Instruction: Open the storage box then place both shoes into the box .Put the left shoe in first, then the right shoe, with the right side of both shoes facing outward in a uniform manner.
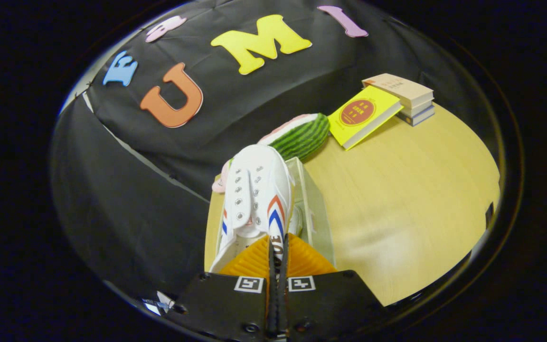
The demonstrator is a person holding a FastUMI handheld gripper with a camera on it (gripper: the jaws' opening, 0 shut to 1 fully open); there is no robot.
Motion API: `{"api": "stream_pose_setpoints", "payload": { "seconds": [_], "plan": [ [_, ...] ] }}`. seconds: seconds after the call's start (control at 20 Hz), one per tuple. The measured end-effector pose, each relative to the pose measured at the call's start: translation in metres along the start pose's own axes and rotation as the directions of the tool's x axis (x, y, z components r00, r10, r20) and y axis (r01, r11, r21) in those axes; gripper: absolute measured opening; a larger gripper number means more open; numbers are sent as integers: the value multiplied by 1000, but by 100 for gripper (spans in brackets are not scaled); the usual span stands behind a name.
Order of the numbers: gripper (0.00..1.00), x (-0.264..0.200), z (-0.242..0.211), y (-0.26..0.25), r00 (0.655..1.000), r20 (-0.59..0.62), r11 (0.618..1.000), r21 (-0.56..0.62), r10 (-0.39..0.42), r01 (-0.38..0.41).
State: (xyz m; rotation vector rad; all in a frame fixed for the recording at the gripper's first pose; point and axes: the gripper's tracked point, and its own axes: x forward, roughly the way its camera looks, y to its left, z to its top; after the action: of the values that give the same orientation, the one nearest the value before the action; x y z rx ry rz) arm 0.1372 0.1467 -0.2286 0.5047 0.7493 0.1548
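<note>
My gripper (277, 259) sits at the bottom centre of the frame, its two orange ribbed fingers (254, 261) drawn almost together and pinching the heel edge of a white shoe (257, 190), which shows as a thin strip with black lettering between the pads. The shoe, white with red and blue chevron stripes on its side and rows of metal eyelets, points away from me toward the middle of the frame, toe up and slightly left. It hangs over the open storage box (318, 213), a pale box whose wall runs along the shoe's right side; part of a second white shoe (296, 221) shows down inside the box, just right of the held one. Whether the held shoe's sole touches the box floor, I cannot tell. The box stands at the left end of a light wooden table (397, 199) that fills the right half of the frame. Beyond the shoe's toe, centre frame, lies a green striped watermelon-slice cushion (302, 137). To its right, in the upper right, a yellow book (363, 116) leans against a small stack of books (406, 97).
</note>
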Motion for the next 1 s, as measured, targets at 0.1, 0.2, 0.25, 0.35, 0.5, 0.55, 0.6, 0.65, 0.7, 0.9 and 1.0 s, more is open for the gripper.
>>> {"api": "stream_pose_setpoints", "payload": {
  "seconds": [0.1, 0.2, 0.25, 0.35, 0.5, 0.55, 0.6, 0.65, 0.7, 0.9, 1.0],
  "plan": [
    [5, 8, -1, -2, 1000, 16, 1000, -27, -14, 15],
    [5, 16, -2, -2, 999, 32, 1000, -26, -7, 8],
    [6, 20, -3, -2, 999, 39, 1000, -19, -3, 3],
    [5, 26, -3, -9, 998, 51, 999, -33, -24, 25],
    [6, 34, -9, -16, 997, 69, 996, -82, -40, 46],
    [6, 32, -9, -7, 995, 92, 996, -89, 31, -22],
    [38, 32, -1, 0, 985, 154, 990, -129, 80, -61],
    [70, 22, 13, -11, 973, 227, 985, -172, 46, -7],
    [100, 16, 24, -26, 959, 282, 975, -213, -2, 65],
    [100, -13, 36, -22, 937, 348, 951, -296, 18, 91],
    [100, -36, 44, -18, 924, 381, 946, -309, 34, 93]
  ]
}}
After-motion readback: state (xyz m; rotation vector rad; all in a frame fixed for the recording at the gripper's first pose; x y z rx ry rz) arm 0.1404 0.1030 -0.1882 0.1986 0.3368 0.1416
